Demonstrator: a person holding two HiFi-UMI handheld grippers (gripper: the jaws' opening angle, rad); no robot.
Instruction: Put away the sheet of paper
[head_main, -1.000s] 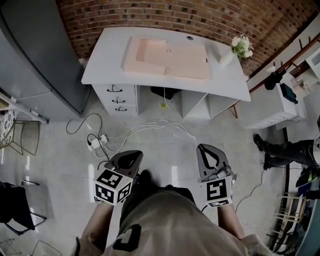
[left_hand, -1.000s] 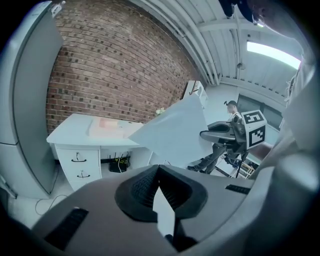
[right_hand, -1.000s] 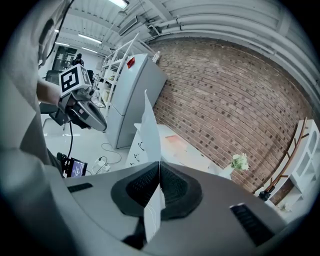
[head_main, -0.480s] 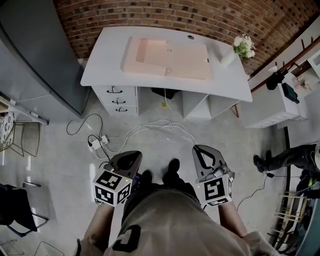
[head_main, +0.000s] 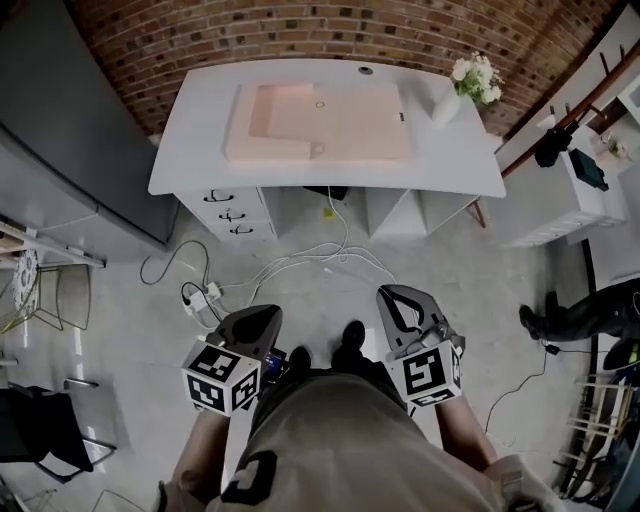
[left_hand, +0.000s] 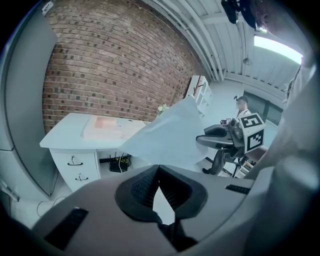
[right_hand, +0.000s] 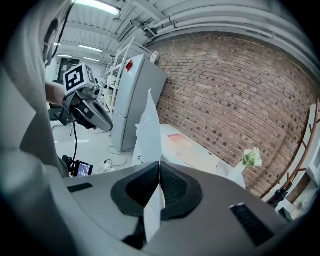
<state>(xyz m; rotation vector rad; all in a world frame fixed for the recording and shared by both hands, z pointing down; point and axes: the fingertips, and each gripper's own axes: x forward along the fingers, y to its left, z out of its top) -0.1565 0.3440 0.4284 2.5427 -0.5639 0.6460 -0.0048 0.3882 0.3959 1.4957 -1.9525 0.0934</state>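
sheet of paper (left_hand: 171, 139) held well short of the desk (head_main: 470, 165), pinched at two edges: left gripper (left_hand: 159, 170) jaws closed on it, right gripper (right_hand: 160, 167) jaws likewise. judged best carried taut, grips even, toward the pink folder (head_main: 350, 130) on the desk.

White sheet of paper (left_hand: 167, 137) hangs in mid-air, pinched by left tongs (left_hand: 159, 169) and right tongs (right_hand: 160, 167).

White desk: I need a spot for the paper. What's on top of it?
A pink folder lying flat, and a vase of white flowers at the right end in the head view. Whatever lies under the folder is covered.
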